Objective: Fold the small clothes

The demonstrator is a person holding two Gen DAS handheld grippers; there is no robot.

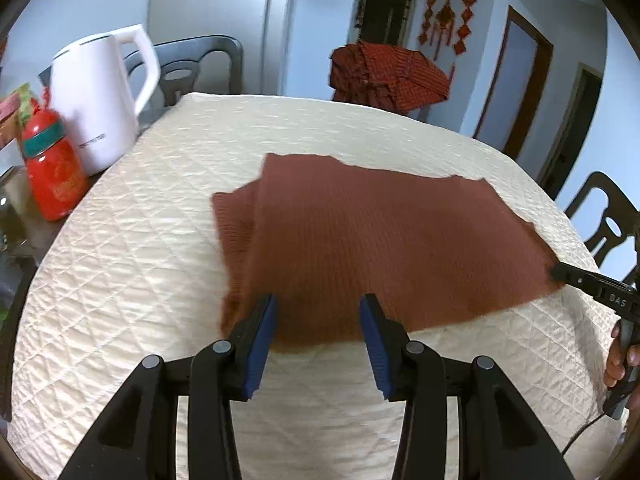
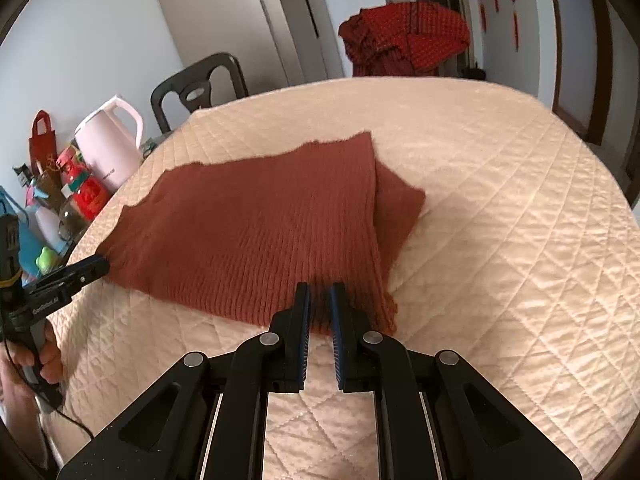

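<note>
Left wrist view: the left gripper hangs over the near hem of the rust-brown knitted garment, jaws apart, with the hem beneath the gap but no pad pressing it. The garment lies flat on the quilted tabletop, toward its right edge, one layer already doubled over along the left side. The right gripper meets the garment's right corner, probably to keep that corner taut.

Right wrist view: the right gripper has its jaws nearly together, clamped on the garment's near hem, which gathers into ridges between the pads. The left gripper sits at the opposite corner. Paired corner holds suit lifting the hem for the next fold.
</note>
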